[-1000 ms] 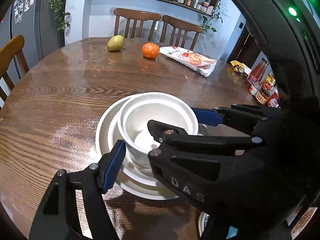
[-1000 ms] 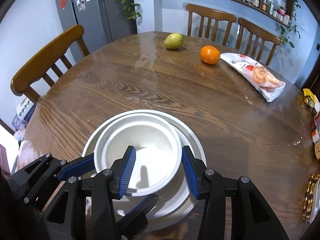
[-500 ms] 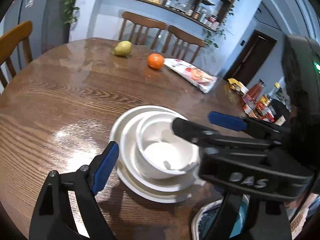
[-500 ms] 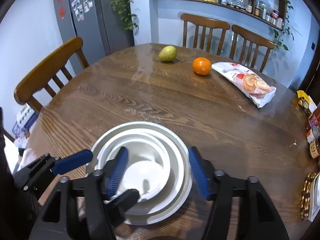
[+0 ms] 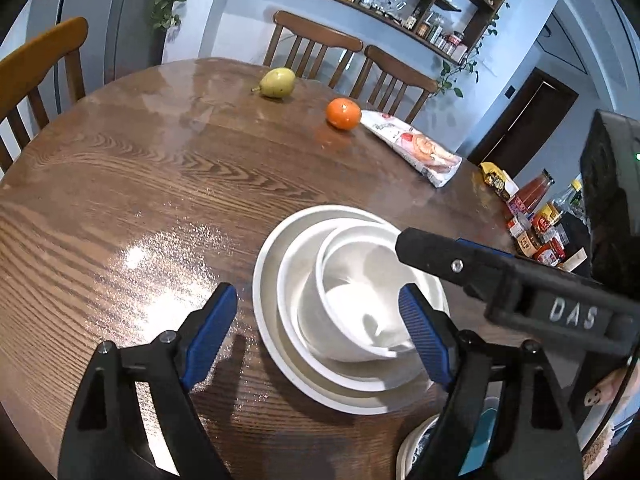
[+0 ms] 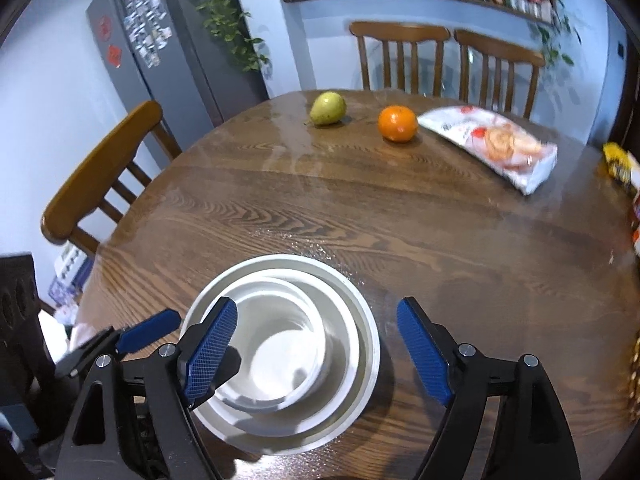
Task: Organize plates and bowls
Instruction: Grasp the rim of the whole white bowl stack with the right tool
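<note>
A small white bowl [image 5: 348, 320] sits nested in a shallow white dish [image 5: 285, 304] on a large white plate [image 5: 260, 320], on the round wooden table [image 5: 160, 184]. My left gripper [image 5: 318, 336] stands open just short of the stack, its blue pads apart from it. My right gripper [image 6: 318, 352] hovers over the bowl [image 6: 280, 356] with its jaws opening. Its pads press on nothing, and one of them is out past the plate's rim [image 6: 362, 312]. The right gripper's arm [image 5: 480, 264] crosses the stack's far right side in the left wrist view.
A pear [image 5: 276, 82], an orange [image 5: 343, 113] and a snack bag [image 5: 416, 148] lie at the table's far side. Sauce bottles [image 5: 532, 208] crowd the right edge. A patterned plate [image 5: 412, 444] peeks in near the front edge. Wooden chairs [image 6: 100, 176] surround the table.
Both grippers have opened wider and drawn back from the small bowl, which stays nested in the stack. Both views have rolled slightly.
</note>
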`<state>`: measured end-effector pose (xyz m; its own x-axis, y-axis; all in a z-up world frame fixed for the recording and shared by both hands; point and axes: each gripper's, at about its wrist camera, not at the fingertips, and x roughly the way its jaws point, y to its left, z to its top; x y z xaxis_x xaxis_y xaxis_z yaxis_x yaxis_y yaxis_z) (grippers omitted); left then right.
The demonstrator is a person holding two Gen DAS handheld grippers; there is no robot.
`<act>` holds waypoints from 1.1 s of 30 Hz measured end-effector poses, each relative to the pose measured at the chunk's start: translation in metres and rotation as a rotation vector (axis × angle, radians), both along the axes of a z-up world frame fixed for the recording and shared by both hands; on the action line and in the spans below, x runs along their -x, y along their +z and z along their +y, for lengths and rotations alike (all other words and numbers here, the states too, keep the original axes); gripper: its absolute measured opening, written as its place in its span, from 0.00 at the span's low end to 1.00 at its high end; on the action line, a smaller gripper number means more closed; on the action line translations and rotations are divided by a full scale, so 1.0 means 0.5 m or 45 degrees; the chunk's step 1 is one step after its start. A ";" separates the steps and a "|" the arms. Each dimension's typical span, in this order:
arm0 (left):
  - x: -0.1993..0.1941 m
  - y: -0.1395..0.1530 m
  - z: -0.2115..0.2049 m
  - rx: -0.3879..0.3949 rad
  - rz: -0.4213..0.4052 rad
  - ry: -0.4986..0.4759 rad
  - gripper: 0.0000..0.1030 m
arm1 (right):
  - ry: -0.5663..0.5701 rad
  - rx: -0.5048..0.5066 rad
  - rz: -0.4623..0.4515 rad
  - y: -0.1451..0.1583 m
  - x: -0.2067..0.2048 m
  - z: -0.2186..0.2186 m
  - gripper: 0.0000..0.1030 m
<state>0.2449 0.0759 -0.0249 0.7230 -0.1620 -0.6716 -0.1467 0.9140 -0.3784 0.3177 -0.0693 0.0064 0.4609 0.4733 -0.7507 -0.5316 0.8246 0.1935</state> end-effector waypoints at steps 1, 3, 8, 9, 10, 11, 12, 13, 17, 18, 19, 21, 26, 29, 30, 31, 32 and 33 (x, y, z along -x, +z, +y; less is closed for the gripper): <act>-0.001 -0.002 -0.001 -0.003 0.006 -0.002 0.80 | -0.009 -0.017 0.045 -0.007 -0.009 -0.004 0.81; -0.003 -0.006 -0.004 -0.009 0.018 -0.006 0.80 | -0.005 -0.049 0.119 -0.018 -0.022 -0.009 0.82; -0.011 -0.021 -0.009 -0.009 0.069 -0.038 0.80 | -0.015 -0.071 0.226 -0.042 -0.039 -0.010 0.82; -0.012 -0.022 -0.010 -0.008 0.075 -0.046 0.80 | -0.016 -0.067 0.233 -0.045 -0.040 -0.009 0.82; -0.013 -0.024 -0.011 -0.006 0.075 -0.050 0.80 | -0.014 -0.062 0.243 -0.049 -0.040 -0.007 0.82; -0.012 -0.023 -0.011 -0.007 0.074 -0.048 0.80 | -0.012 -0.063 0.251 -0.051 -0.042 -0.008 0.82; -0.012 -0.023 -0.010 -0.009 0.073 -0.048 0.80 | -0.010 -0.067 0.260 -0.053 -0.042 -0.007 0.82; -0.011 -0.023 -0.009 -0.007 0.074 -0.047 0.80 | -0.010 -0.068 0.265 -0.054 -0.043 -0.008 0.82; -0.013 -0.028 -0.003 0.032 0.094 -0.042 0.85 | -0.008 -0.064 0.280 -0.059 -0.044 -0.005 0.82; -0.013 -0.031 -0.001 0.047 0.098 -0.040 0.85 | -0.004 -0.064 0.287 -0.060 -0.044 -0.004 0.82; -0.014 -0.032 0.001 0.058 0.102 -0.039 0.85 | 0.000 -0.063 0.292 -0.061 -0.047 -0.004 0.82; -0.014 -0.032 0.003 0.072 0.105 -0.040 0.85 | 0.004 -0.061 0.302 -0.064 -0.047 -0.002 0.82; -0.013 -0.038 0.008 0.119 0.122 -0.035 0.85 | 0.003 -0.050 0.310 -0.069 -0.049 0.000 0.82; -0.015 -0.039 0.011 0.143 0.129 -0.036 0.85 | 0.004 -0.050 0.314 -0.071 -0.049 0.001 0.82; -0.014 -0.040 0.012 0.150 0.132 -0.036 0.85 | 0.006 -0.049 0.315 -0.071 -0.048 0.002 0.82; -0.015 -0.040 0.011 0.153 0.133 -0.036 0.85 | 0.007 -0.047 0.316 -0.071 -0.048 0.003 0.82; -0.016 -0.040 0.011 0.156 0.135 -0.037 0.85 | 0.008 -0.046 0.317 -0.072 -0.048 0.003 0.82; -0.016 -0.040 0.011 0.160 0.137 -0.037 0.85 | 0.009 -0.044 0.318 -0.073 -0.048 0.005 0.82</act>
